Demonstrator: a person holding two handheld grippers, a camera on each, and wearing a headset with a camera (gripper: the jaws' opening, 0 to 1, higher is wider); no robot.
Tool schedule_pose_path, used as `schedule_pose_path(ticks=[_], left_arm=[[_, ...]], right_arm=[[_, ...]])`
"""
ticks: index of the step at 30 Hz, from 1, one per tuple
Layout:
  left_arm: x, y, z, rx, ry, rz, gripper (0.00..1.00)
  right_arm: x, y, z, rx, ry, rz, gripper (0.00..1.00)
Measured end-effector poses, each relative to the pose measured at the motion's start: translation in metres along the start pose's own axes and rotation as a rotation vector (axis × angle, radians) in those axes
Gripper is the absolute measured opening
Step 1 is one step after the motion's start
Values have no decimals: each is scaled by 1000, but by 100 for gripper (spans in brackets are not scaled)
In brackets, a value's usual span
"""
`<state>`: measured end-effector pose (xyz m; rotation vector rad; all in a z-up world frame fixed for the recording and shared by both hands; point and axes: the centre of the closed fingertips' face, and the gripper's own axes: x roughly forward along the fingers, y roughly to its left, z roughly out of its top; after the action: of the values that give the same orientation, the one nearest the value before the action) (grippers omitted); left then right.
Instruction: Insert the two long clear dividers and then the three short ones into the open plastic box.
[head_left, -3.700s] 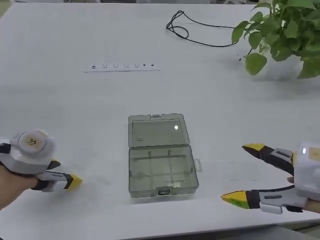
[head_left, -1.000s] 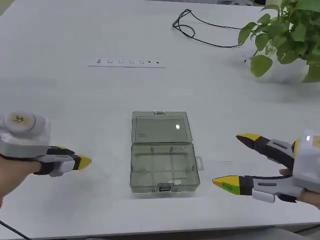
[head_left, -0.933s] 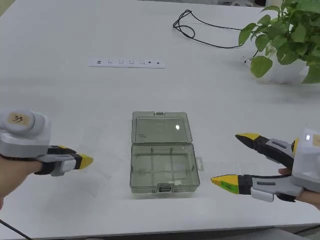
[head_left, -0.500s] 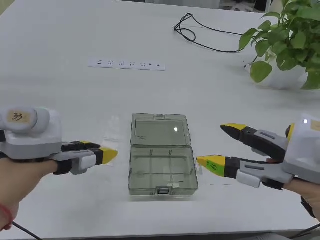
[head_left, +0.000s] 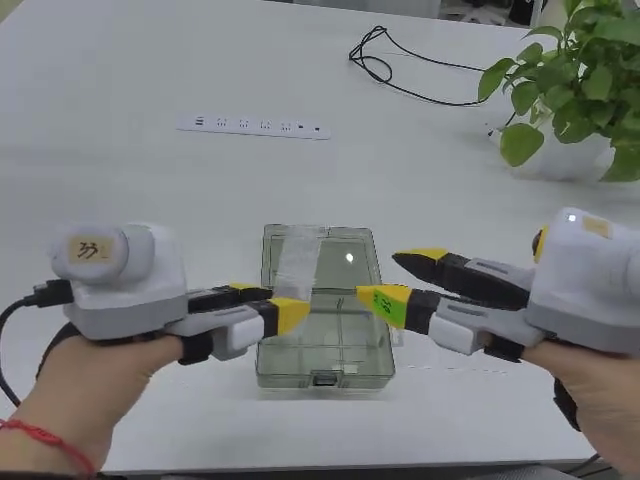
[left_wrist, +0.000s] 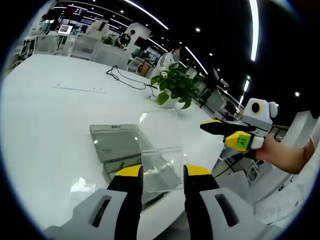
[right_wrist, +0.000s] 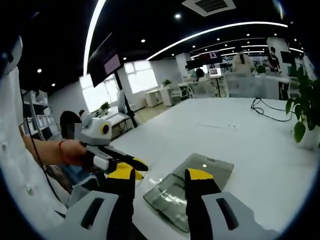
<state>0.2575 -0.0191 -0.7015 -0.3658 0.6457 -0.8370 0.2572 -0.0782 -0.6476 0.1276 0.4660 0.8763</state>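
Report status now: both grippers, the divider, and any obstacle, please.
Left gripper holds a clear divider upright by the open box. Right gripper open, empty, facing it. Nothing blocking the box.

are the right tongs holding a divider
No, the right tongs stand open and empty, with the plastic box seen between them.

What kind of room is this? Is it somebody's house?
Probably a big open office, not a house: long ceiling light strips, rows of desks in the background, and a wide white table with a power strip and a potted plant.
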Motion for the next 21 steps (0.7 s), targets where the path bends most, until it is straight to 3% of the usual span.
schedule_pose_path(ticks=[5, 11, 13, 21], left_arm=[[6, -13, 0, 18, -5, -27, 30], [10, -18, 2, 64, -3, -35, 30], [12, -20, 0, 104, 11, -35, 30], [15, -27, 0, 148, 18, -39, 30]], right_arm=[[6, -1, -6, 13, 19, -35, 34], [14, 1, -15, 57, 38, -44, 25], [17, 2, -17, 75, 43, -48, 23], [24, 0, -23, 140, 59, -67, 14]])
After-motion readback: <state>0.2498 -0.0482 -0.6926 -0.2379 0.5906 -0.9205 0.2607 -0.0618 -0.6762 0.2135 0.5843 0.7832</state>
